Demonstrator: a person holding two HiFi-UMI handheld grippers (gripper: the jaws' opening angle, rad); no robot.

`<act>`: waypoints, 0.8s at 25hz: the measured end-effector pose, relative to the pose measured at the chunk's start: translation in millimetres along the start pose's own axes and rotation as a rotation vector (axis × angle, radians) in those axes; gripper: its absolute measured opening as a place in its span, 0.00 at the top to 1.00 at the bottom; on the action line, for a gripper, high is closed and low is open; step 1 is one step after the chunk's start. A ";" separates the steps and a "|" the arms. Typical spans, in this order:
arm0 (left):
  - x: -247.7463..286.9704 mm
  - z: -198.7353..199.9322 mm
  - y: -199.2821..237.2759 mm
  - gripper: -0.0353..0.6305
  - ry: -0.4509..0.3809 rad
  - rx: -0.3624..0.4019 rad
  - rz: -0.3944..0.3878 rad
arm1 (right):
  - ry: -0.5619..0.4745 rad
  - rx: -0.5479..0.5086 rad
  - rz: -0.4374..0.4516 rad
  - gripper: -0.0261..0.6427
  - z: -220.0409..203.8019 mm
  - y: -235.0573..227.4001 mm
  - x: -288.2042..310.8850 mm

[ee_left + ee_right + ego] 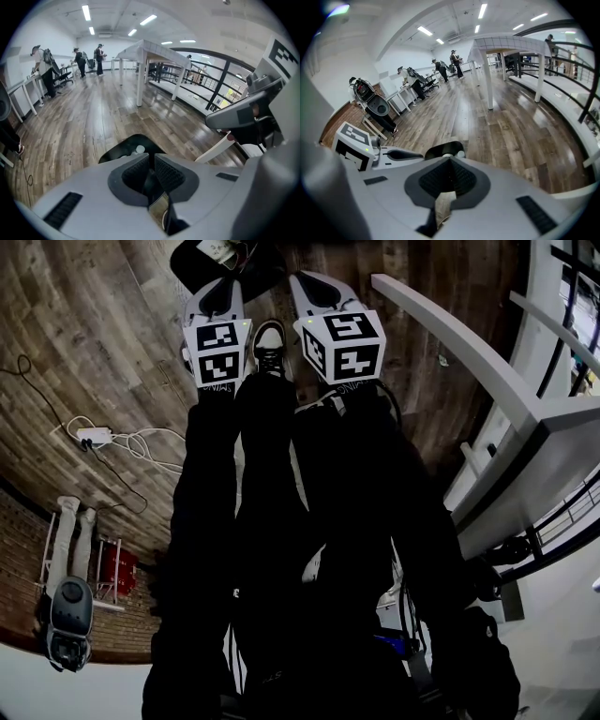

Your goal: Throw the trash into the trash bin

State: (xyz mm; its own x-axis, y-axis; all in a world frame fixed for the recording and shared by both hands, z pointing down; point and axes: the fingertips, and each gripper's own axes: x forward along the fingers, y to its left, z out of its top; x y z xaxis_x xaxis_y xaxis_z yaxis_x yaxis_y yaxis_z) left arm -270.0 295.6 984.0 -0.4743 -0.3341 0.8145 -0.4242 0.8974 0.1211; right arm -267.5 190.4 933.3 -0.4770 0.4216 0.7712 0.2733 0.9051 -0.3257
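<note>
Left gripper (152, 159) narrowly apart, nothing seen between; right gripper (450, 160) closed, empty. Both point down at trash bin (123, 146). Judgement: widen left squarely over bin mouth.

Glossy wood floor (511, 131), matt grey plastic left tool (152, 158)

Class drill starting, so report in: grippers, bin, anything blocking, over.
Left gripper slightly open, empty. Right gripper shut, empty. Bin just ahead, white trash inside. Nothing blocking.
</note>
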 end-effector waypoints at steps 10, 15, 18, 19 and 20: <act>-53.8 42.4 -20.9 0.94 -0.055 -0.003 -0.025 | -0.033 -0.006 -0.006 0.94 33.7 19.1 -49.1; -91.8 78.2 -37.0 0.95 -0.108 -0.002 -0.036 | -0.072 0.011 -0.021 0.94 54.6 26.2 -88.3; -120.0 105.2 -50.5 0.95 -0.148 -0.019 -0.046 | -0.091 0.023 -0.025 0.94 64.9 31.5 -117.3; -130.5 113.8 -56.3 0.95 -0.155 -0.024 -0.051 | -0.098 0.026 -0.028 0.94 68.4 33.7 -128.6; -141.2 121.6 -62.0 0.95 -0.159 -0.025 -0.056 | -0.106 0.030 -0.031 0.94 72.5 36.1 -140.8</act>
State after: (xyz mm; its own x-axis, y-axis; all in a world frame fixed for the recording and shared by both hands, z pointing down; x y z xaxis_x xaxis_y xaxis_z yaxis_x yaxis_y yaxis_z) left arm -270.6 252.1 792.5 -0.5672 -0.4237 0.7062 -0.4355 0.8821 0.1794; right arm -251.0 167.7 773.3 -0.5710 0.3954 0.7194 0.2331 0.9184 -0.3198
